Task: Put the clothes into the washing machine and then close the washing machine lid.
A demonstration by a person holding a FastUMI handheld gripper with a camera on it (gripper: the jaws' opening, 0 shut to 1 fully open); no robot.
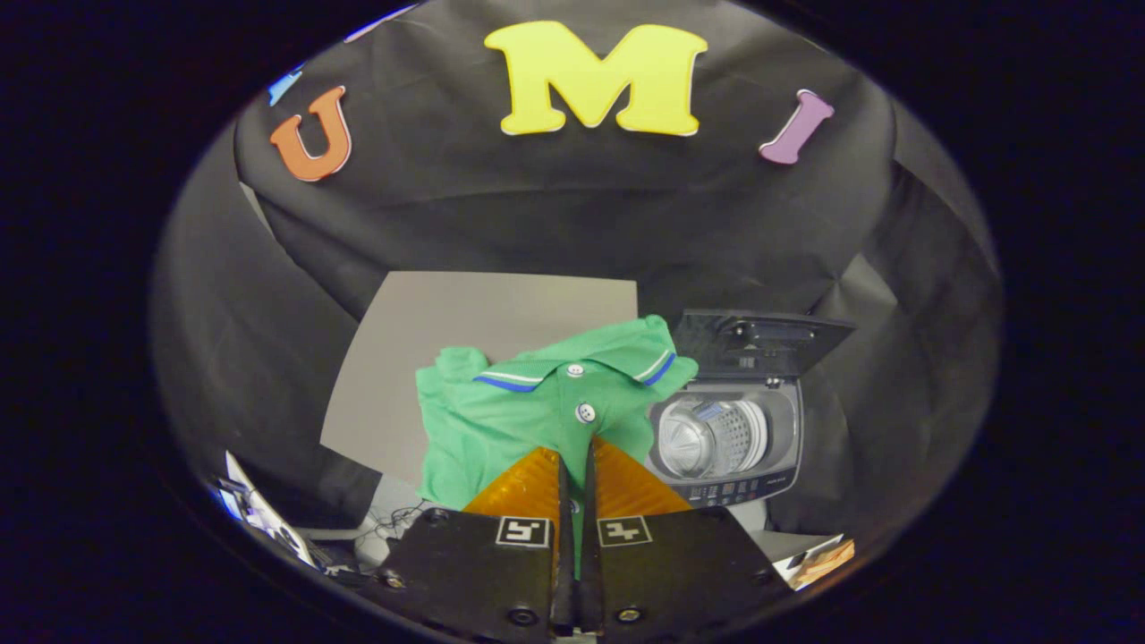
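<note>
Partly hidden: shirt (501,420) between hand-held gripper (577,447) fingers

A green polo shirt (501,429) with a white-and-blue striped collar and two white buttons hangs bunched from the claw (575,452), whose two fingers are pressed together on the fabric just below the placket. The collar spreads wide beyond the fingertips. To the right of the shirt, just beside its sleeve, stands a small top-loading washing machine (726,429); its dark lid (760,342) is raised upright, showing the perforated metal drum (711,438) inside.
</note>
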